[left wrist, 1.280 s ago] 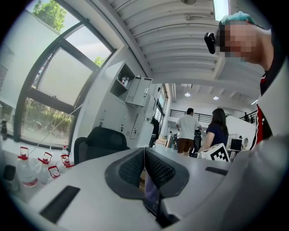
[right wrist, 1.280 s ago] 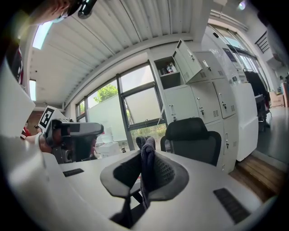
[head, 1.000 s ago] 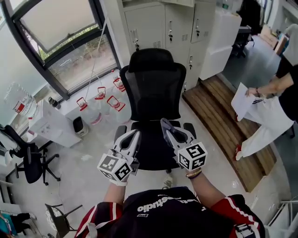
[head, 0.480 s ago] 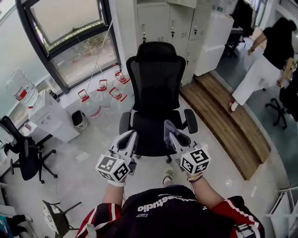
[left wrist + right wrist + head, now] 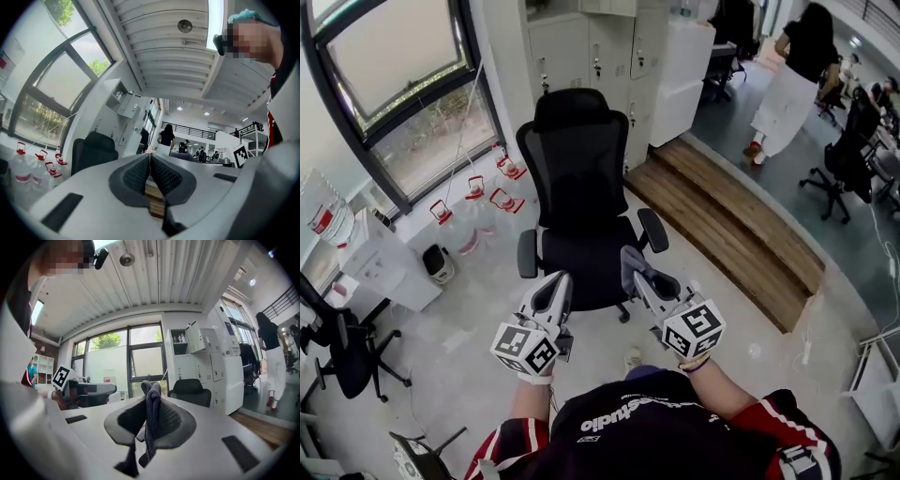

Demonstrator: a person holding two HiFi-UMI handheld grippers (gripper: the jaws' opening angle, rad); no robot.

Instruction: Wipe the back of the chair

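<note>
Plainly the chair stands in the upper middle of the head view, seat toward the person, well apart from both grippers. The right gripper has its fingers clamped on a grey cloth, soft and limp. The left gripper has its fingers pressed together on nothing. The mesh back probably yields, and the chair may roll, so steadying it with the free gripper seems wise.

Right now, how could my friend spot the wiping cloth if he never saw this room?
Find the big black office chair in the middle of the room. Just in front of its seat are two grippers; the right gripper pinches the dark grey cloth in its fingers, while the left gripper holds nothing.
</note>
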